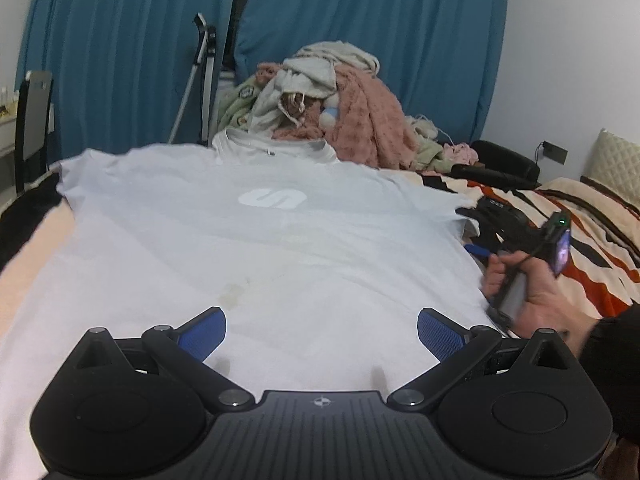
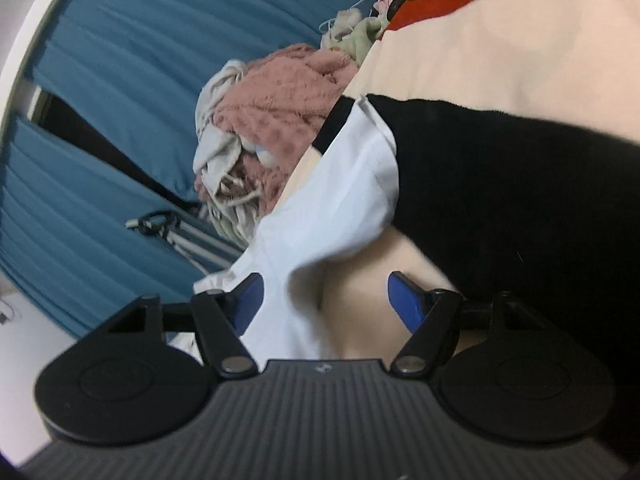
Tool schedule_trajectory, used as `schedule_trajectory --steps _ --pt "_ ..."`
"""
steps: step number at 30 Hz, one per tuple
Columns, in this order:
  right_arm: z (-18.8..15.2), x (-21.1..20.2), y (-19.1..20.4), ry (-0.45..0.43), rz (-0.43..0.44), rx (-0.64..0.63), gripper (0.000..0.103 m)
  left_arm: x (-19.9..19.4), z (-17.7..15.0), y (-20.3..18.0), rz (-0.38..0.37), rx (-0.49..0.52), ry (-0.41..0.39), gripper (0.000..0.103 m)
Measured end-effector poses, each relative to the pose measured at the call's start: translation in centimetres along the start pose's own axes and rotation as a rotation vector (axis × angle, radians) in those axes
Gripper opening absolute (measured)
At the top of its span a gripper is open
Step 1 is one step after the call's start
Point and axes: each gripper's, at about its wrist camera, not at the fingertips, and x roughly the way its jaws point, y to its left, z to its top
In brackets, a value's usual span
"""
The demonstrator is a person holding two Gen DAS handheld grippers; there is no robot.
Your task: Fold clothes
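Shirt: the white shirt (image 1: 256,248) lies spread flat on your bed (image 1: 568,216), logo up, collar toward the laundry pile (image 1: 332,108).
Left gripper (image 1: 322,332): you hold it low over the shirt's hem end, jaws wide apart, nothing between them.
Right gripper (image 2: 326,300): you have it tipped on its side at the shirt's right edge by the sleeve (image 2: 352,184); jaws wide apart, the edge lying between the pads but not clamped.
Backdrop: blue curtains (image 1: 120,40) behind the pile.

White tee (image 1: 256,248) w/ pale chest logo, spread flat front-up on bed, collar at far end
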Motion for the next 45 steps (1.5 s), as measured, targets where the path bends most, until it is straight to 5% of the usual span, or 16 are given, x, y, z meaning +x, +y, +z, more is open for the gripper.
schedule_trajectory --steps 5,11,19,21,22,23,30,35,40,45 --pt "0.6 2.9 -0.6 -0.068 0.063 -0.035 0.071 2.1 -0.2 -0.3 -0.008 0.007 0.031 0.103" --pt "1.3 5.3 -1.4 -0.123 0.109 -0.035 0.069 3.5 1.4 0.1 0.030 0.017 -0.142 0.103" --pt "4.3 10.2 1.4 -0.074 -0.036 -0.170 0.071 5.5 1.8 2.8 0.089 -0.092 -0.134 0.103" --pt "5.1 11.4 2.5 -0.056 -0.106 -0.222 0.047 5.5 1.9 3.8 0.103 -0.112 -0.142 0.103" --pt "5.4 11.8 3.1 -0.046 -0.152 -0.247 0.015 5.3 1.9 4.2 0.109 -0.124 -0.146 0.103" --pt "5.7 11.9 3.8 -0.042 -0.196 -0.273 0.008 5.1 2.0 4.5 0.112 -0.130 -0.152 0.103" --pt "4.7 7.9 14.6 -0.161 -0.274 -0.690 0.007 3.5 2.8 4.3 0.255 -0.029 -0.215 0.103" --pt "1.7 5.9 24.5 -0.229 -0.326 -0.930 0.007 2.1 3.3 5.3 0.276 -0.083 -0.198 0.103" --pt "-4.0 5.2 32.9 -0.270 -0.324 -1.124 0.007 -0.1 3.7 7.9 0.334 -0.179 -0.204 0.103" --pt "-11.5 7.8 37.9 -0.174 -0.252 -1.246 0.007 -2.0 4.3 11.4 0.379 -0.292 -0.221 0.103"
